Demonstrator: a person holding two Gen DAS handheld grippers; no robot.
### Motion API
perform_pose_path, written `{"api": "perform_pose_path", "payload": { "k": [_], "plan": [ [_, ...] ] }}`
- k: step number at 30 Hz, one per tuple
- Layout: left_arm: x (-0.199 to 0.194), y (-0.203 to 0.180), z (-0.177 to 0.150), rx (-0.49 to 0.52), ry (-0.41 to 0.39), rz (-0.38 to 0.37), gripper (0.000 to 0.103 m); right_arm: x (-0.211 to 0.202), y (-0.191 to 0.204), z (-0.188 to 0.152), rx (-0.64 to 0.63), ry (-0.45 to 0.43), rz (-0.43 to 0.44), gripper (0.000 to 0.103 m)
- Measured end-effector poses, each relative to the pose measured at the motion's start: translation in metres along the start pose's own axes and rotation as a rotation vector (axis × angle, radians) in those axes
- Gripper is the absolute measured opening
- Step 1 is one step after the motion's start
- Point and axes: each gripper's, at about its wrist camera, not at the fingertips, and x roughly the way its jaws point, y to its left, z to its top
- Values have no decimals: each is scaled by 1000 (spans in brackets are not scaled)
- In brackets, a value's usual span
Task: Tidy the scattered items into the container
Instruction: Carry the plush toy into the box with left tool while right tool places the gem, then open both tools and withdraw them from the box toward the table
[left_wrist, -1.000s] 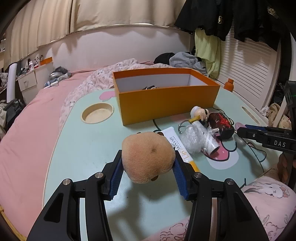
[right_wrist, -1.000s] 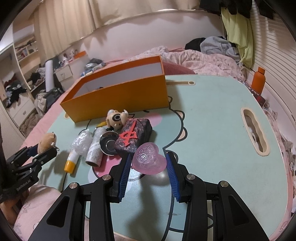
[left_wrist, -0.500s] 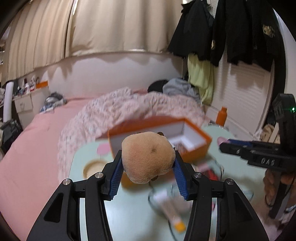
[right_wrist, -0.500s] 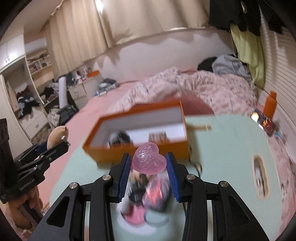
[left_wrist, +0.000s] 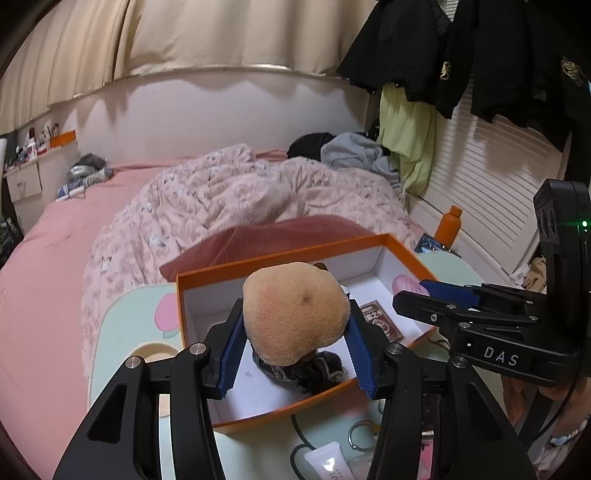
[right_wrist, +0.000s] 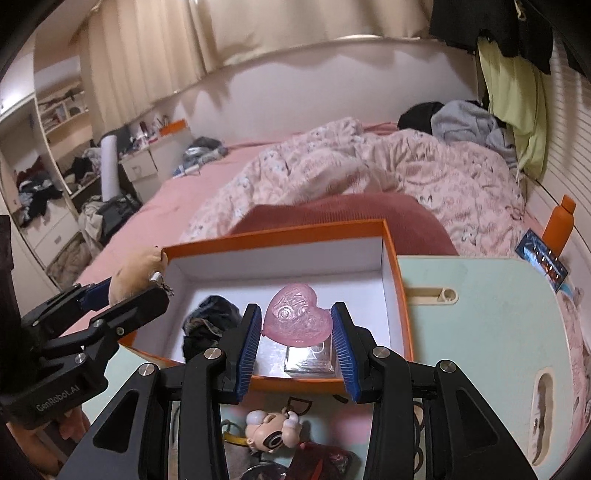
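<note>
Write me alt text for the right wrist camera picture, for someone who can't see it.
The right hand-held gripper holds a pink heart above an open orange box on a pale green table. At left, the left hand-held gripper carries a tan plush toy; an unmade pink bed lies behind.

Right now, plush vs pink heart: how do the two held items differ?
The tan plush toy is fuzzy, opaque and rounded; the pink heart is translucent with a moulded relief surface. The plush bulges above and wider than the left gripper pads; the heart fits flat and compact between the right gripper pads. The plush is plainly bulkier. Shared: each is clamped between blue pads and hangs over the open orange box.
</note>
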Motion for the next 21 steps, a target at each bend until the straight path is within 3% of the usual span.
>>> {"api": "perform_pose_path", "payload": {
  "k": [11, 13, 18, 21],
  "plan": [
    [7, 4, -5, -39, 16, 2, 56, 10, -4, -2, 18, 6, -19, 40],
    [7, 5, -6, -45, 16, 3, 69, 8, -4, -3, 23, -1, -15, 47],
    [-4, 11, -5, -84, -18, -7, 78, -4, -3, -6, 27, -11, 6, 49],
    [-14, 12, -5, -87, -22, -12, 78, -17, -1, -11, 17, -19, 15, 49]
  ]
}}
